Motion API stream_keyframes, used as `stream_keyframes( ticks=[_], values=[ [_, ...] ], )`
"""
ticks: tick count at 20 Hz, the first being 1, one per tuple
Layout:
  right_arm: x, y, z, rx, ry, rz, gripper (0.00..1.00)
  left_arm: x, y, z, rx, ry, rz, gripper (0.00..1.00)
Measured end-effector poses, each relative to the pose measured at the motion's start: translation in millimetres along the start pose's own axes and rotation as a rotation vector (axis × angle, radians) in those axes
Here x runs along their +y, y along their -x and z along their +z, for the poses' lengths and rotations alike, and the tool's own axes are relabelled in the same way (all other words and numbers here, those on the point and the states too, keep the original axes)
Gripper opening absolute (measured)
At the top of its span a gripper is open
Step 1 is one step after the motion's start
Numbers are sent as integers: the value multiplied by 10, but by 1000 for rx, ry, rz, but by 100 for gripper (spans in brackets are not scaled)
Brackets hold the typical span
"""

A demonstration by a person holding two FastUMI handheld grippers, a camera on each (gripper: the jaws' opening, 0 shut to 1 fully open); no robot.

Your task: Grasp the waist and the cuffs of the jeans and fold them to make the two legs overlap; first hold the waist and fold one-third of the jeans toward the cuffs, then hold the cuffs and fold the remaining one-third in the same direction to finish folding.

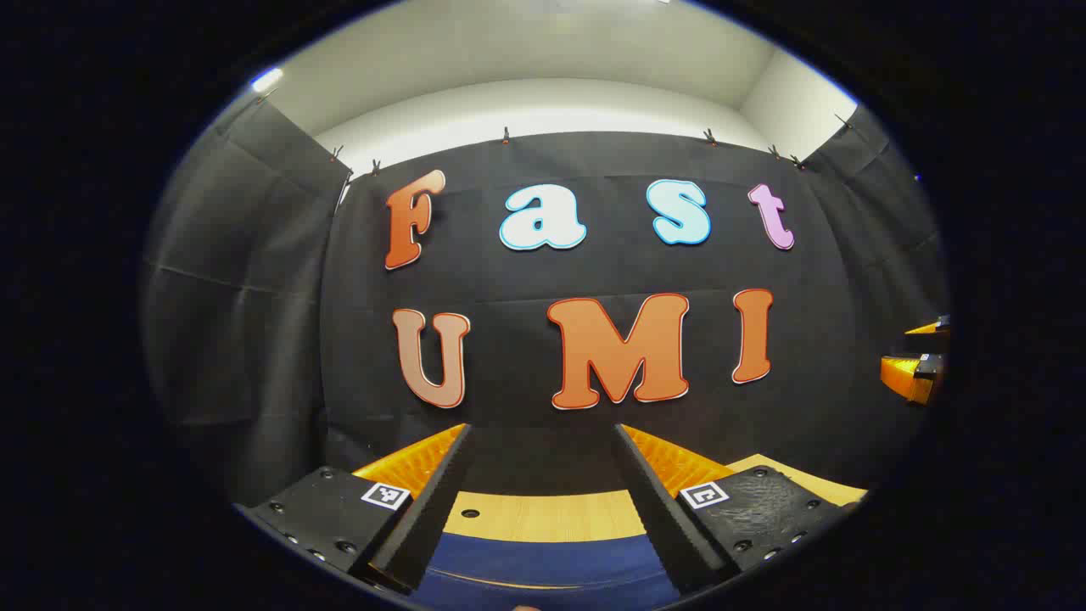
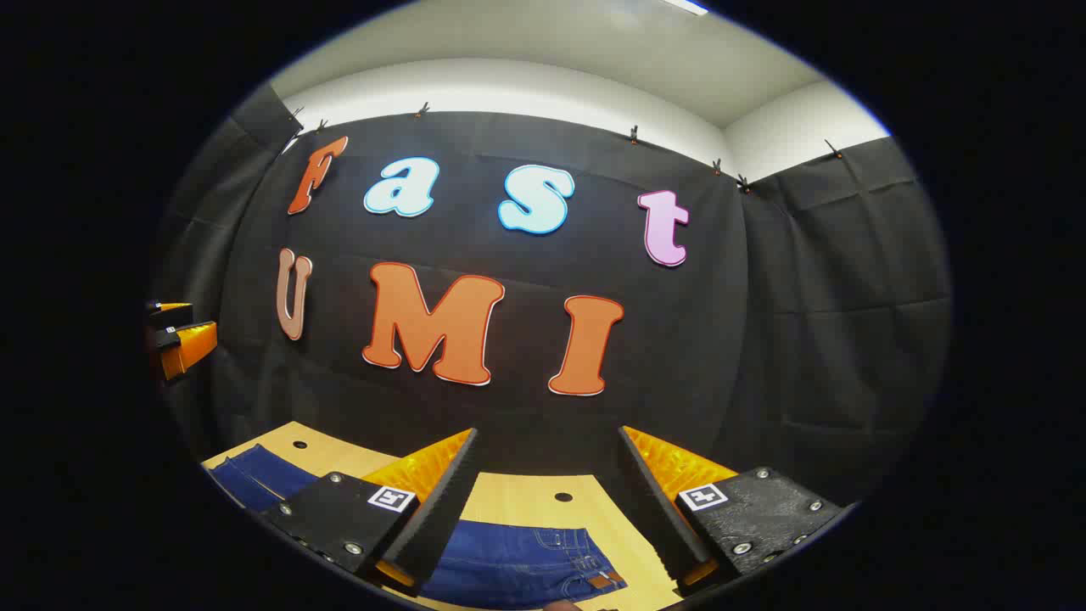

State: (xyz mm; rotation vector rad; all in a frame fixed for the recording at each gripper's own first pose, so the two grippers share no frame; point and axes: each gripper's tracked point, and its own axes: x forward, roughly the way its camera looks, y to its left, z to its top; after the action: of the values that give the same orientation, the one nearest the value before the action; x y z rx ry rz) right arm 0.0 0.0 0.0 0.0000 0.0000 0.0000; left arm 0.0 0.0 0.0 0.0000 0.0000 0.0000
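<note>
Dark blue jeans (image 2: 517,560) lie flat on the wooden table (image 2: 543,501), the waist end with a brown patch at the lower right of the right gripper view. In the left gripper view a blue strip of the jeans (image 1: 543,568) shows low between the fingers. My left gripper (image 1: 543,433) is open, held above the table, nothing between its fingers. My right gripper (image 2: 547,437) is open too, raised over the waist end. Each gripper also appears far off at the edge of the other's view: right gripper (image 1: 920,361), left gripper (image 2: 182,339).
The table (image 1: 543,513) has small holes in its top and ends at the black cloth wall behind it. Cloth walls close in both sides of the booth.
</note>
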Motion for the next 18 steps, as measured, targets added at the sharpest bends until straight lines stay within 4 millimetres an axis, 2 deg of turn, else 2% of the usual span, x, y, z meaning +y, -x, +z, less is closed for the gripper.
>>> stream_keyframes(
  ticks=[1,3,4,5,8,11,12,13,16,18],
  values=[
    [73,-1,-33,0,-12,27,100,7,-2,-28,-3,9,0,100],
    [156,-42,-122,-3,-26,65,97,9,-1,-80,-26,11,19,100],
    [176,-67,-159,-7,-22,78,100,-26,-3,-91,-43,6,32,100],
    [214,-109,-201,-8,-23,91,97,-65,-5,-88,-63,-5,36,100],
    [409,-284,-362,14,-50,156,97,-202,-54,-81,-107,-41,60,100],
    [461,-439,-475,23,-37,199,98,-343,-233,-276,-76,-66,71,100],
    [472,-486,-517,27,-43,214,97,-380,-290,-346,-64,-61,79,96],
    [469,-531,-541,27,-53,225,98,-414,-333,-398,-58,-57,84,98],
    [400,-661,-549,-21,-76,238,97,-396,-419,-511,-66,-50,129,100],
    [344,-737,-626,-8,-70,222,94,-352,-461,-595,-54,-51,143,100]
  ],
)
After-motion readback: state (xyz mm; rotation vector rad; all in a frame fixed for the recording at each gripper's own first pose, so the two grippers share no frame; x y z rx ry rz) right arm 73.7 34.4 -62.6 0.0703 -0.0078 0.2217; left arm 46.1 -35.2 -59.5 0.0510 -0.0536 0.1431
